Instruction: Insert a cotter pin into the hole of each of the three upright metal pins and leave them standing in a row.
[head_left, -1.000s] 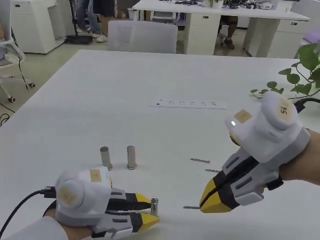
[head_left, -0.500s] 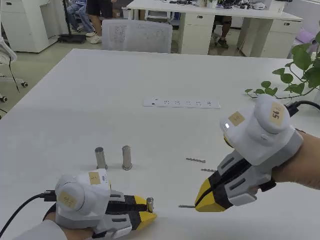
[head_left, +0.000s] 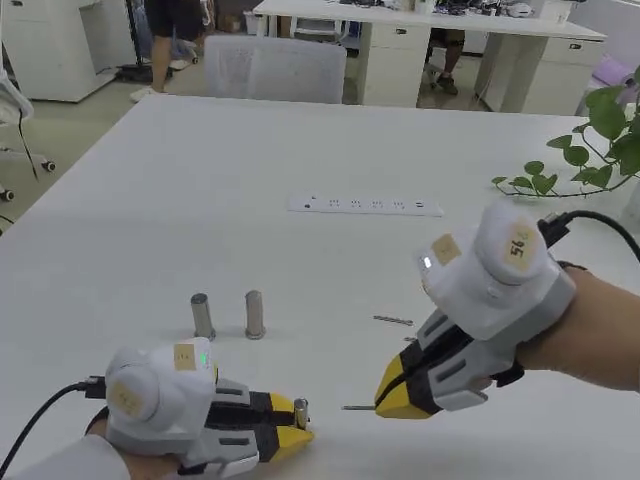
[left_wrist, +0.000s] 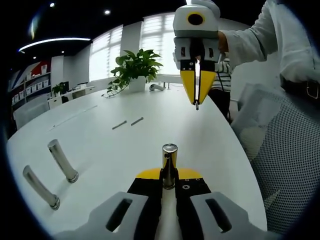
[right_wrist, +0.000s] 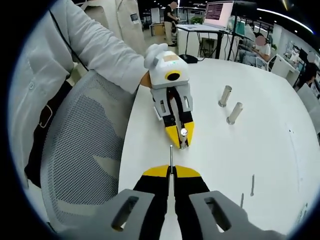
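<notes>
My left gripper (head_left: 290, 428) is shut on a short upright metal pin (head_left: 300, 412) near the table's front edge; that pin (left_wrist: 169, 165) stands between the yellow jaw tips. My right gripper (head_left: 388, 402) is shut on a thin cotter pin (head_left: 358, 408) that points left toward the held metal pin, a short gap away. In the right gripper view the cotter pin (right_wrist: 171, 159) points at the metal pin (right_wrist: 183, 137) held by the left gripper (right_wrist: 180, 135). Two more metal pins (head_left: 203, 316) (head_left: 254, 314) stand upright side by side behind the left gripper.
Two loose cotter pins (head_left: 392, 321) (left_wrist: 126, 122) lie on the white table (head_left: 330, 160) beyond the right gripper. A white power strip (head_left: 363, 206) lies mid-table. A potted plant (head_left: 590, 150) stands at the right edge. A mesh chair (head_left: 273, 70) is at the far side.
My right gripper has moved left and slightly down with the cotter pin, closing the gap to the metal pin. The left gripper has stayed put with its pin.
</notes>
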